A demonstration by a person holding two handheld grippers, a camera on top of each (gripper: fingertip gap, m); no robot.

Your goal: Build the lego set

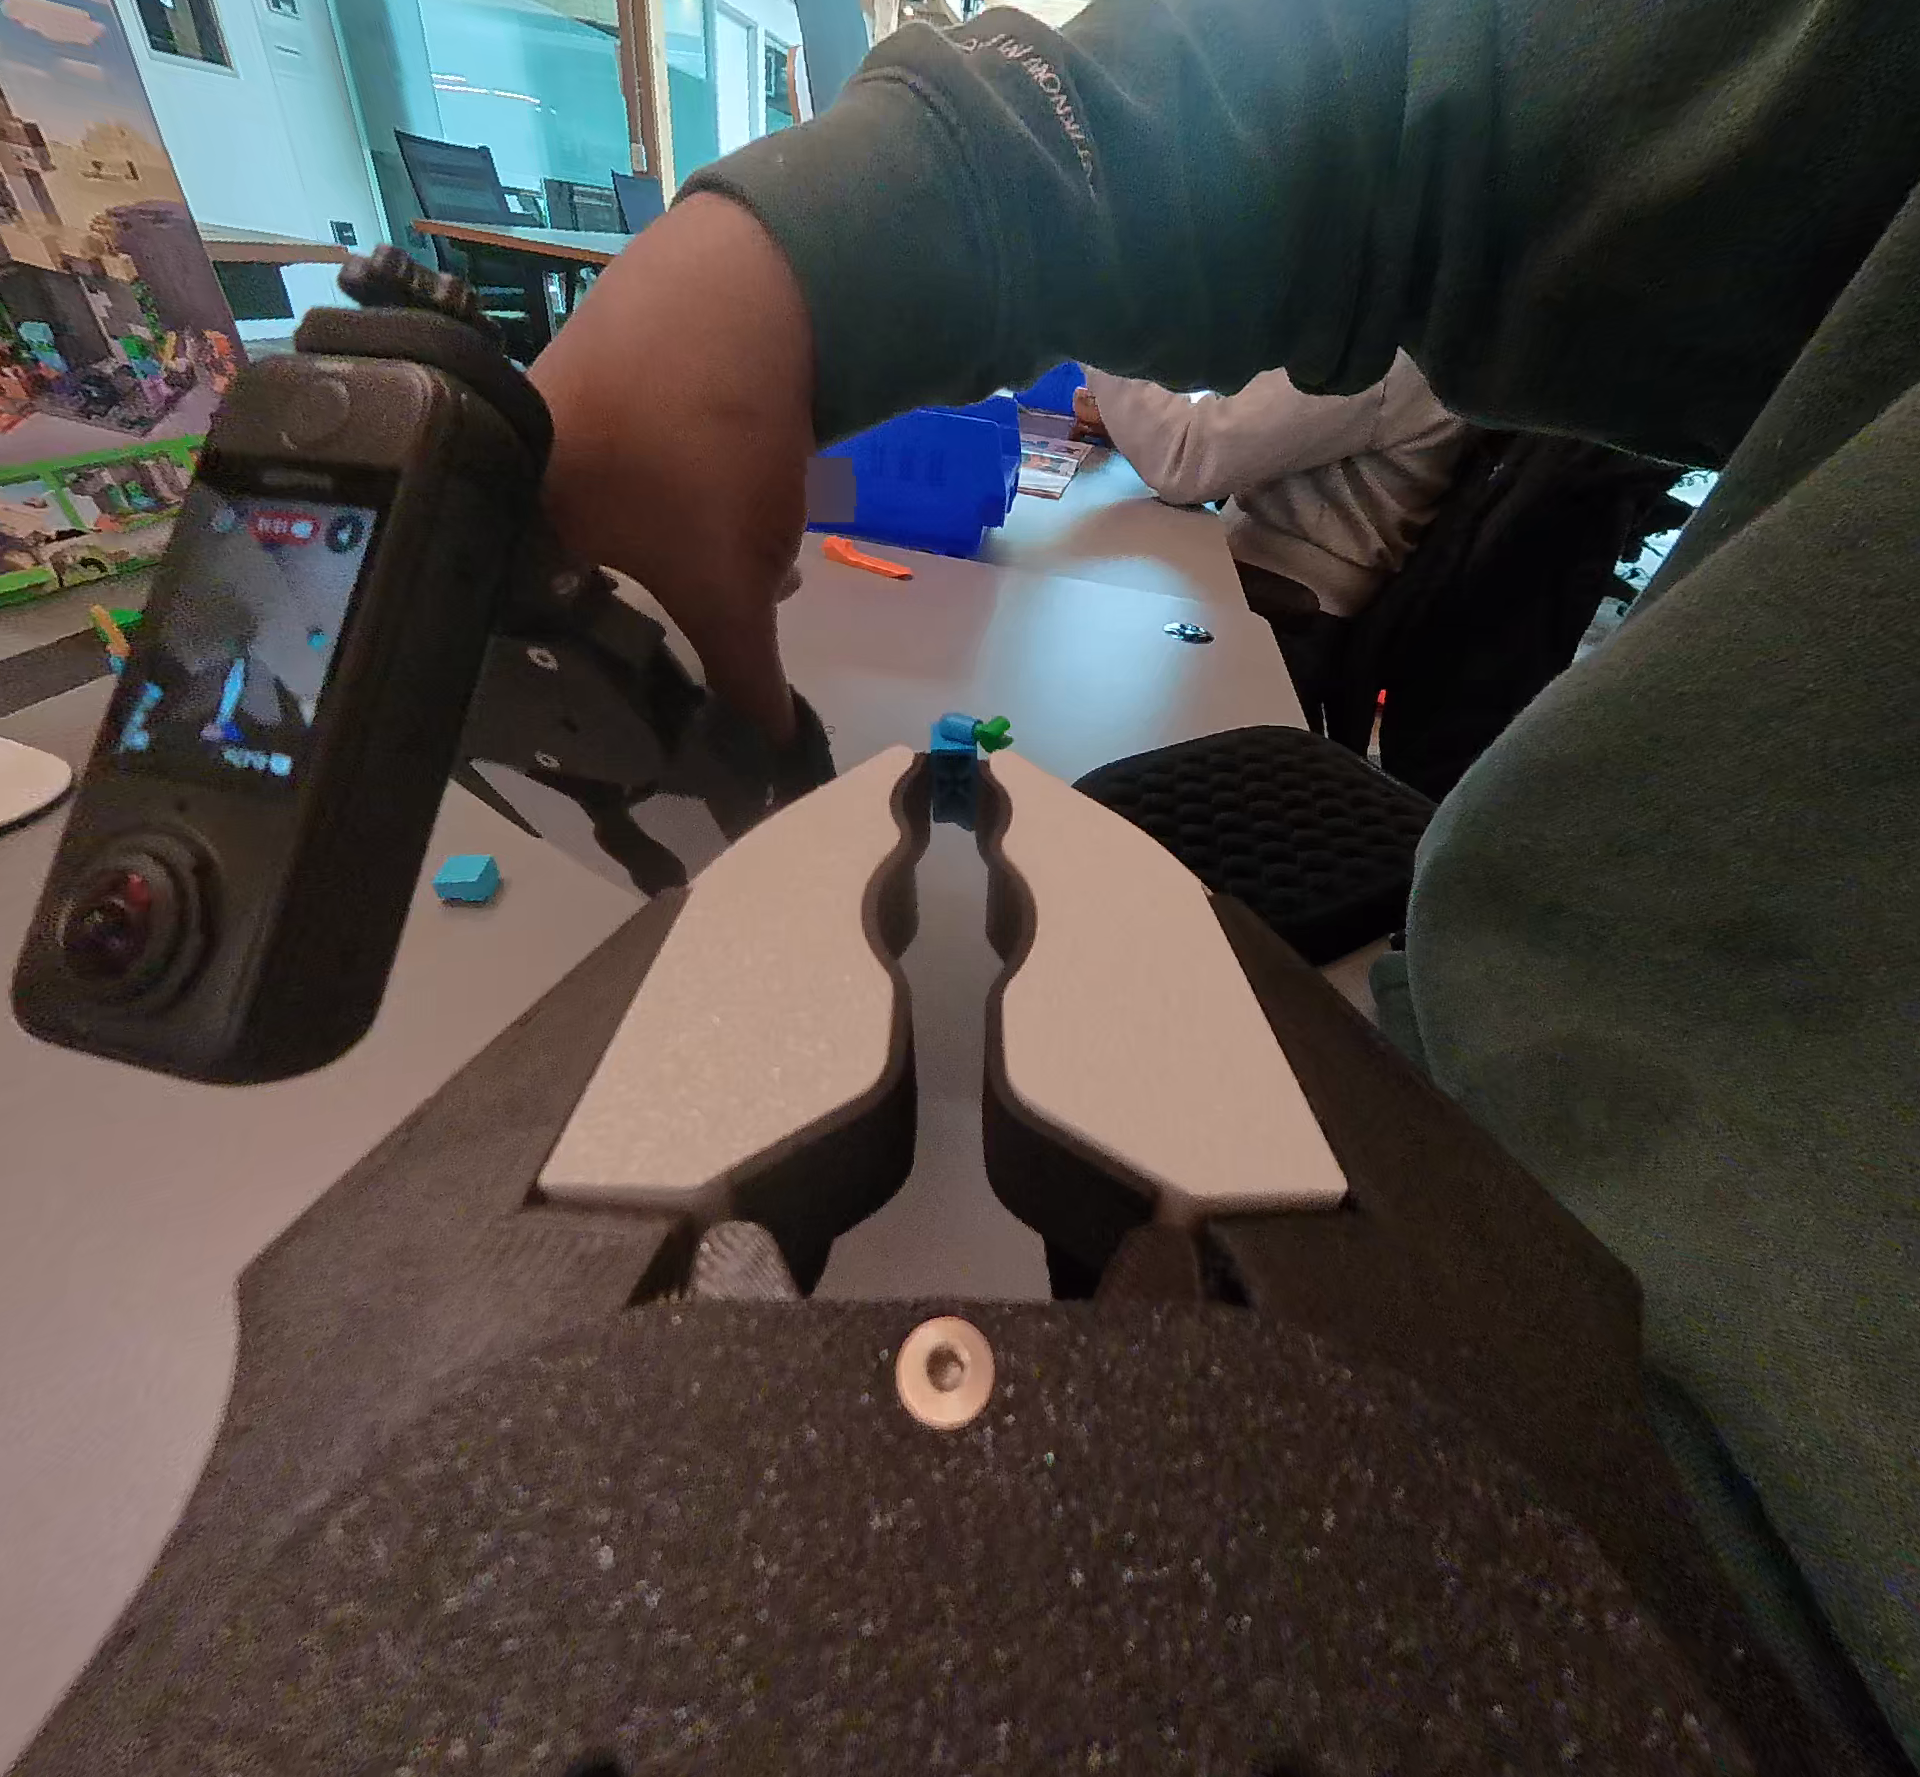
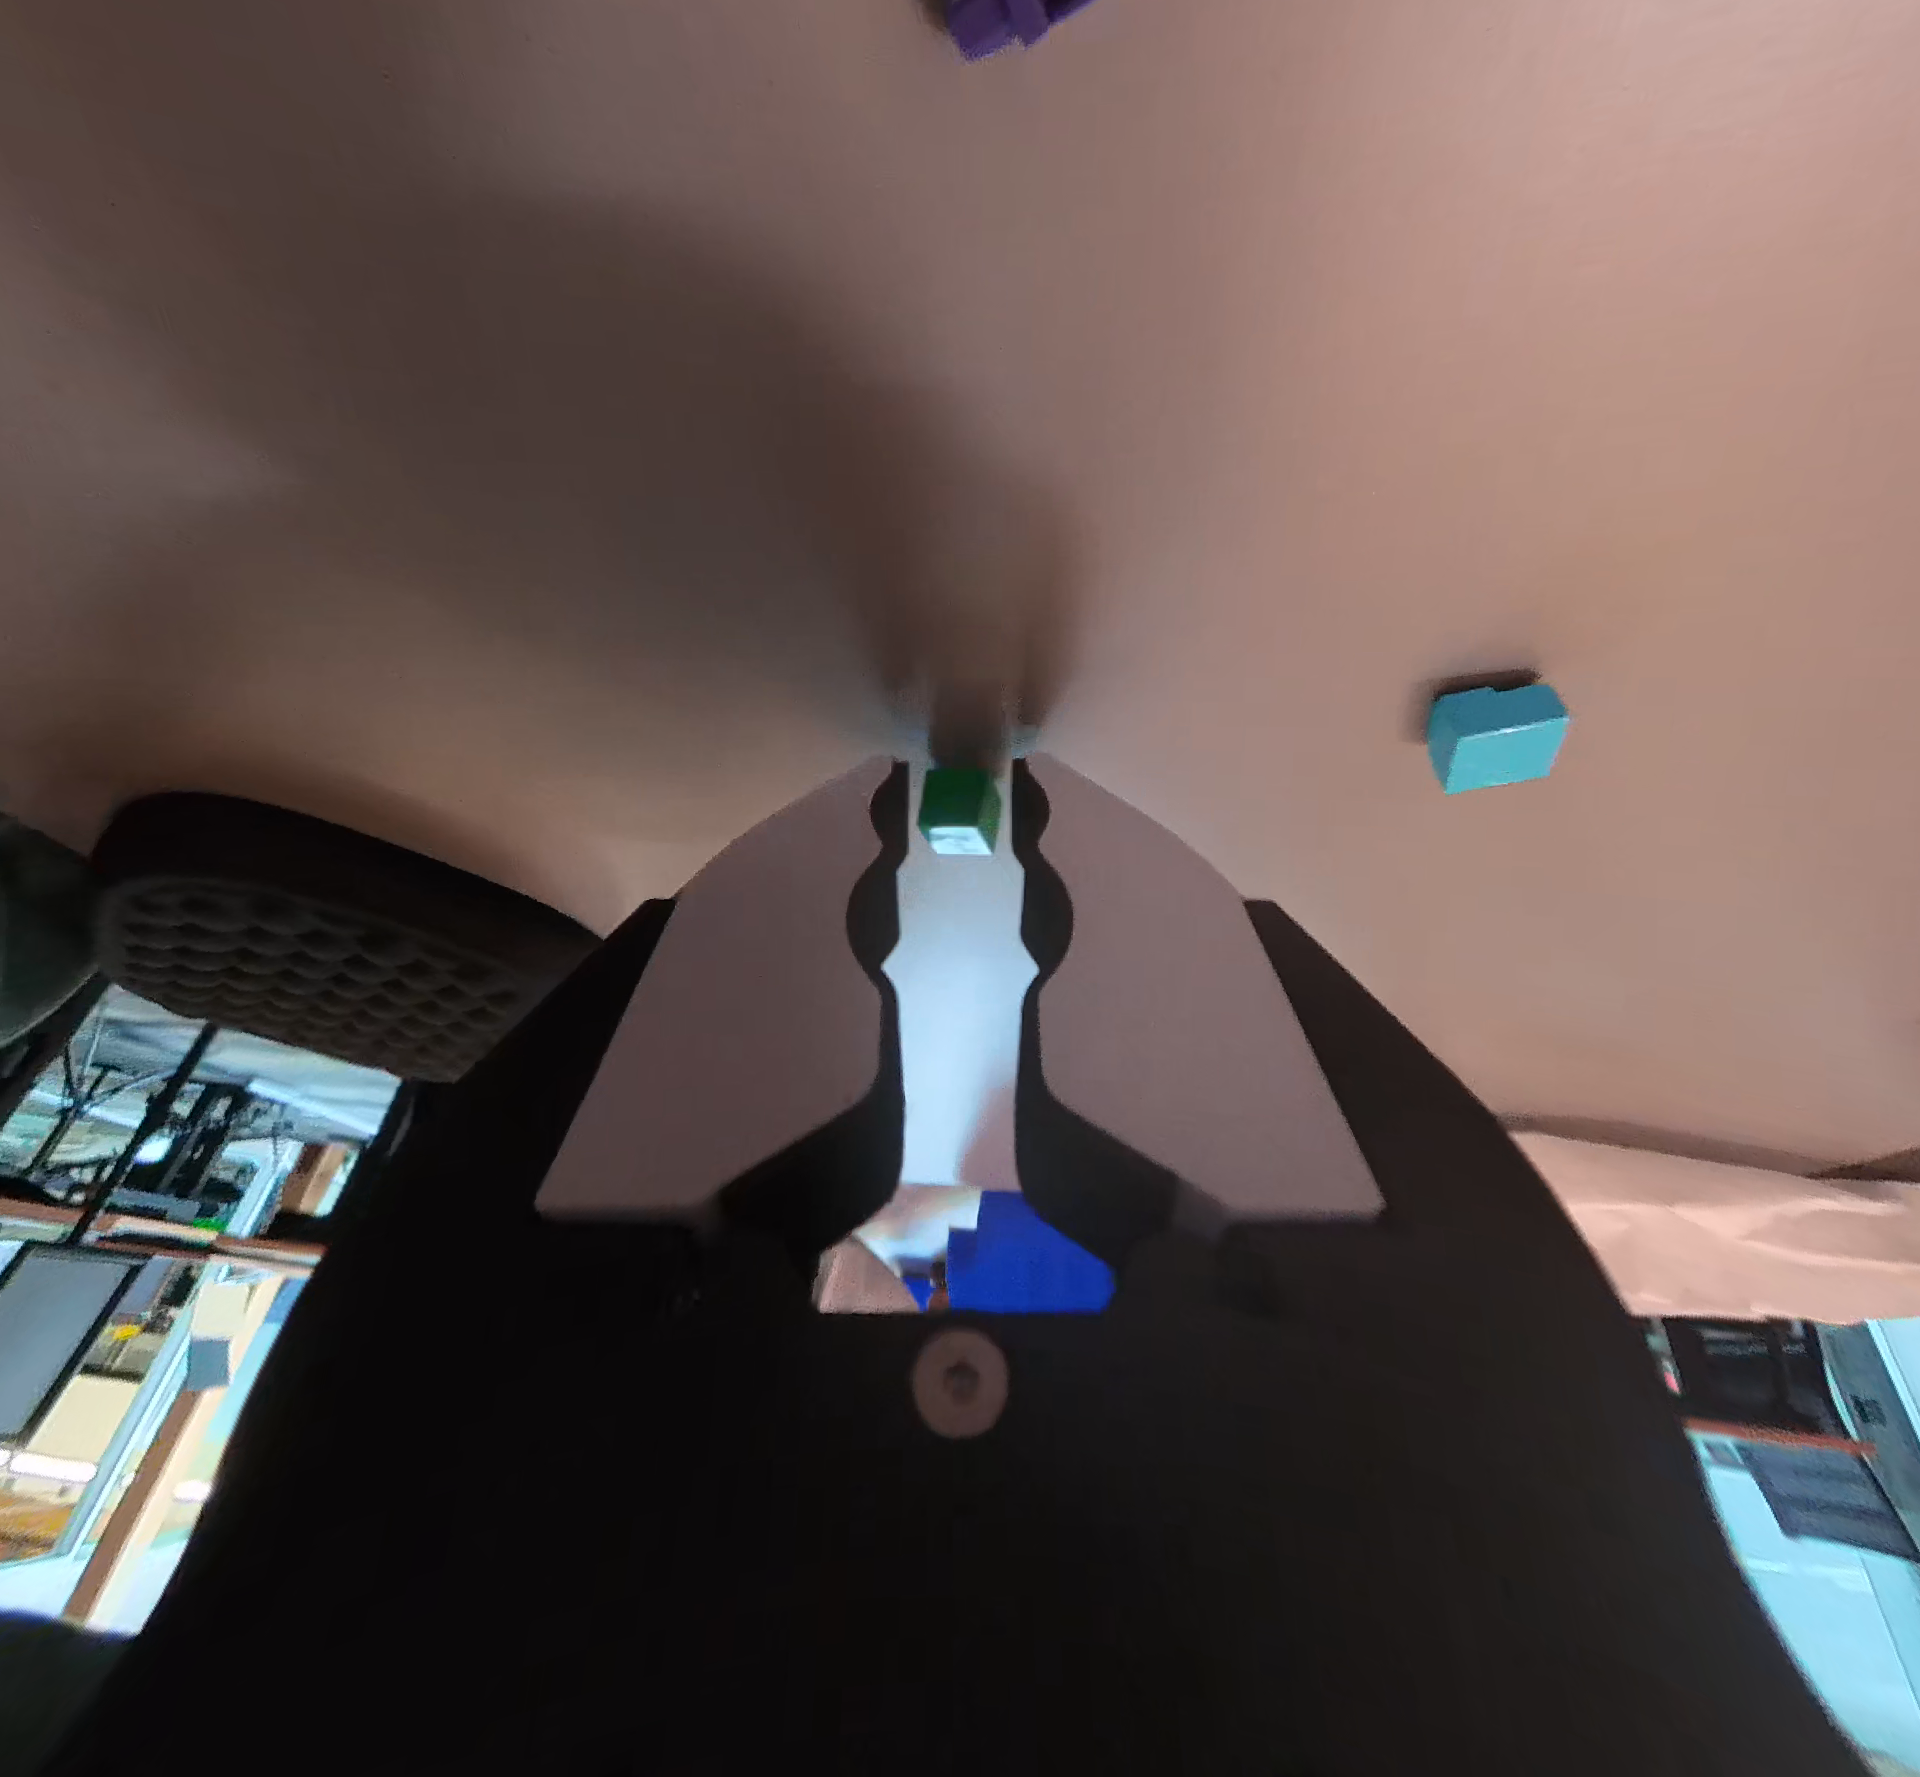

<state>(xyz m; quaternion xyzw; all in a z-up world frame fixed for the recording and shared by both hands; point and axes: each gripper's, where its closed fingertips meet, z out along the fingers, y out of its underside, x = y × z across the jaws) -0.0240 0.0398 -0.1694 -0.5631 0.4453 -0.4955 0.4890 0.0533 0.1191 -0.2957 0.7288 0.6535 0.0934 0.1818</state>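
The left gripper is pinching a small blue-and-green figure at its tips while, near a loose teal brick, the right gripper is nipping a green piece, which likely needs squaring before pressing on.

Bright daylight behind; fisheye-warped edges, right view blurred, shadowed.
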